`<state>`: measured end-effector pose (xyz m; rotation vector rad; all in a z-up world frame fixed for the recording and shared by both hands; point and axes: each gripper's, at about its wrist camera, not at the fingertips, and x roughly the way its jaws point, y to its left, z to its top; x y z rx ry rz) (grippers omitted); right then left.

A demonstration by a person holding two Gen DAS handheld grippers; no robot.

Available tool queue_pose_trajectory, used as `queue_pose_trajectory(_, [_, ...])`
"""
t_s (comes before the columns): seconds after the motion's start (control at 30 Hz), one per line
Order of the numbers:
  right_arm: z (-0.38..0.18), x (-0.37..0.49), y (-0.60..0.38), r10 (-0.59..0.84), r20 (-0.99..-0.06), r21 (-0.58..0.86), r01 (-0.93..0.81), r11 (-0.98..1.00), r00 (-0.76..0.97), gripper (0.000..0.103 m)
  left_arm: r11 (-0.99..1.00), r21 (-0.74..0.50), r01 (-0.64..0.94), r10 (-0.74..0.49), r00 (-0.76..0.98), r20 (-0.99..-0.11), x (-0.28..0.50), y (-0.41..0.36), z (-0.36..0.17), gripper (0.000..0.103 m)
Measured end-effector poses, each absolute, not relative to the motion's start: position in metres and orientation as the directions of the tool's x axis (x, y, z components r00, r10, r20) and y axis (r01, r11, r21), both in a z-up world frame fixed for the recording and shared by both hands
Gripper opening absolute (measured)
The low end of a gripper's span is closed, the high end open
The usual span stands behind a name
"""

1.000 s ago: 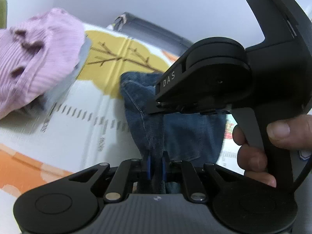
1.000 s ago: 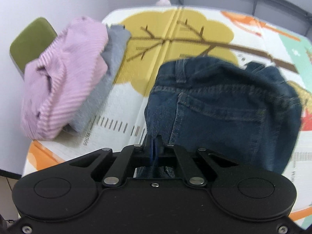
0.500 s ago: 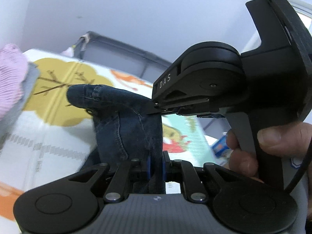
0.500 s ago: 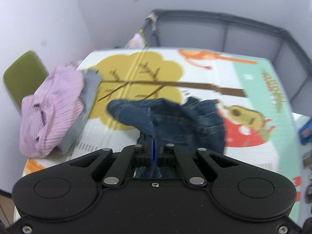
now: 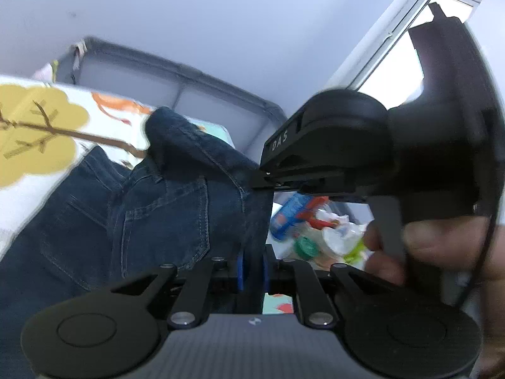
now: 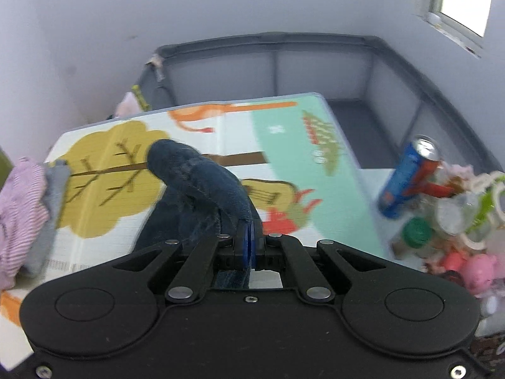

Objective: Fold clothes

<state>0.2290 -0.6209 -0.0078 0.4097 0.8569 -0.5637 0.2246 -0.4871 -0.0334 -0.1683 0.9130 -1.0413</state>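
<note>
While both devices pinch the same pair of dark blue jeans (image 5: 164,208), the left gripper (image 5: 252,263) and right gripper (image 6: 249,243) are each clamped on denim, holding it lifted above the illustrated play mat (image 6: 284,132); pink and grey clothes (image 6: 22,218) lie at the mat's left edge.

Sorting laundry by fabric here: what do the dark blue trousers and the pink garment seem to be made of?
The trousers look like denim: dark indigo twill weave, matte, with contrast stitching round a patch pocket. The pink garment looks like a soft ribbed knit, judging by its fine parallel ridges; the fibre cannot be told.
</note>
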Motion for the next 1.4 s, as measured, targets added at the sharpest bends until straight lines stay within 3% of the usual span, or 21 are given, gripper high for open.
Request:
queue_pose_trajectory(0.17, [-0.013, 0.191, -0.669, -0.341, -0.796, 0.11, 0.673, 0.731, 0.5, 0.003, 0.499, -0.513, 0.699, -0.805, 0.155, -0.572, 0.204, -0.505, -0.034, 0.014])
queue_pose_trajectory(0.47, [-0.03, 0.16, -0.696, -0.32, -0.764, 0.18, 0.661, 0.728, 0.56, 0.017, 0.507, -0.449, 0.736, -0.77, 0.152, -0.62, 0.204, -0.516, -0.048, 0.017])
queue_pose_trajectory(0.67, [-0.023, 0.163, -0.678, -0.298, -0.753, 0.179, 0.618, 0.766, 0.587, 0.026, 0.541, -0.398, 0.741, -0.732, 0.183, -0.656, 0.198, -0.501, -0.049, 0.029])
queue_pose_trajectory(1.1, [-0.019, 0.157, -0.606, -0.227, -0.772, 0.168, 0.535, 0.828, 0.594, 0.035, 0.638, -0.286, 0.715, -0.638, 0.284, -0.716, 0.219, -0.436, -0.041, 0.059])
queue_pose_trajectory(1.4, [-0.03, 0.165, -0.532, -0.15, -0.794, 0.191, 0.475, 0.859, 0.59, 0.038, 0.739, -0.198, 0.644, -0.529, 0.373, -0.762, 0.254, -0.371, -0.051, 0.066])
